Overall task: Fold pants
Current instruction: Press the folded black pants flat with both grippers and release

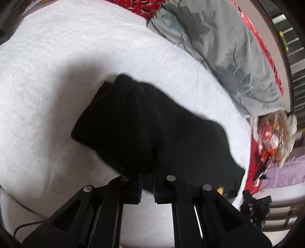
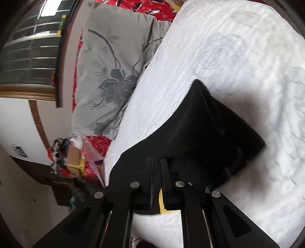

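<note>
Black pants (image 1: 144,118) lie partly folded on a white bedspread (image 1: 57,66). In the left wrist view the cloth rises in a ridge to my left gripper (image 1: 155,154), whose fingers are shut on a pinch of it at the near edge. The right wrist view shows the same pants (image 2: 205,133) pulled up into a peak toward my right gripper (image 2: 156,161). Its jaws stand almost together, shut on the near edge of the fabric. A small yellow patch (image 2: 162,207) shows low between the right fingers; I cannot tell what it is.
A grey flowered pillow (image 1: 225,49) lies along the far side of the bed on a red patterned cover (image 1: 141,5). Beyond the bed's corner sits clutter in plastic wrap (image 1: 274,137). A barred window (image 2: 28,53) and a wooden frame (image 2: 63,57) stand at the left in the right wrist view.
</note>
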Available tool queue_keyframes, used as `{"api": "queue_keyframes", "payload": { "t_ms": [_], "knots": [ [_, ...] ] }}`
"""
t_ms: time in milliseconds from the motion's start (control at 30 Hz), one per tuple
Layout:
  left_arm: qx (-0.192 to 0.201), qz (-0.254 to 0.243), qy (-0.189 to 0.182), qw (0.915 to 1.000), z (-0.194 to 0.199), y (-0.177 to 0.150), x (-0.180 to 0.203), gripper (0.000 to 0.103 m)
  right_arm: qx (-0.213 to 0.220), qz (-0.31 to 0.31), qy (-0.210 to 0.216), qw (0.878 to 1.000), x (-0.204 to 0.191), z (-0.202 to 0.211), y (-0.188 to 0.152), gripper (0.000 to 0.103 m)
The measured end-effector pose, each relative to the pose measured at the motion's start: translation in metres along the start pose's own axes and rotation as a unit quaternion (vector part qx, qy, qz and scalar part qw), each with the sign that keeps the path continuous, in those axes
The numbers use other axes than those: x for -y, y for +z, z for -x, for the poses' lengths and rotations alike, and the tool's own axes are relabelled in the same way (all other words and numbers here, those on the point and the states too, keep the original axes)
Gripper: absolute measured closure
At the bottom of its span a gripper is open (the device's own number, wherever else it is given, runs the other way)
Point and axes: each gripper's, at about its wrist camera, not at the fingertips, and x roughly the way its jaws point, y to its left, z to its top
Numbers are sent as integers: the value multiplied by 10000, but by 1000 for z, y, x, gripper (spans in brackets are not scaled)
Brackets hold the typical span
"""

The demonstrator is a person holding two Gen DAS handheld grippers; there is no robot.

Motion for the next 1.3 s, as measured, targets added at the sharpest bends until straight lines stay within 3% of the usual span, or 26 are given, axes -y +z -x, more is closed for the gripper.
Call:
{"api": "queue_keyframes", "payload": {
  "t_ms": [100, 200, 233, 267, 300, 333, 400, 433, 533, 667, 900, 967, 1033, 1100, 1133, 1200, 1300],
  "knots": [
    [-111, 41, 71, 9999, -11, -7, -6, 97, -1, -96, -174, 9998, 19, 11, -3, 92],
    [15, 109, -162, 9998, 0, -14, 0, 95, -114, -400, -190, 9990, 34, 6, -5, 91],
    [120, 85, -206, 9997, 6, -16, 5, 93, -129, -374, -177, 9991, 33, 6, -7, 90],
    [179, 55, -286, 9994, 9, -18, 10, 80, -220, -315, -122, 9992, 29, 1, -9, 89],
    [196, 23, -347, 9992, 10, -19, 15, 73, -287, -286, -103, 9991, 27, -2, -10, 82],
    [194, 7, -388, 9991, 9, -20, 20, 63, -340, -264, -116, 9990, 24, -8, -11, 68],
    [201, -23, -498, 9986, 7, -26, 28, 62, -426, -298, -157, 9985, 20, -19, -13, 51],
    [180, -63, -523, 9984, 4, -29, 33, 62, -433, -330, -208, 9983, 20, -25, -14, 51],
    [113, -144, -459, 9988, -6, -33, 40, 58, -551, -387, -302, 9973, 18, -40, -16, 51],
    [-165, 66, -454, 9988, -30, -34, 49, 58, -424, -354, -363, 9978, 13, -53, -15, 51],
    [-231, -14, -251, 9994, -53, -39, 76, 58, -208, -271, -283, 9990, 9, -60, -13, 51],
    [-159, -30, -141, 9998, -59, -37, 84, 59, -140, -250, -298, 9991, 10, -61, -13, 58],
    [-60, -100, 109, 9999, -64, -34, 93, 59, -89, -278, -334, 9990, 12, -62, -13, 74],
    [14, -157, 340, 9993, -64, -32, 98, 70, -54, -326, -355, 9988, 15, -63, -13, 86],
    [-56, -89, 326, 9994, -63, -32, 98, 73, -34, -340, -368, 9987, 17, -63, -12, 90],
    [-192, 242, -93, 9995, -51, -39, 89, 73, -8, -344, -340, 9988, 18, -62, -12, 90],
    [-178, 444, -403, 9980, -36, -57, 84, 73, -143, -341, -246, 9990, 18, -62, -12, 87]
  ]
}}
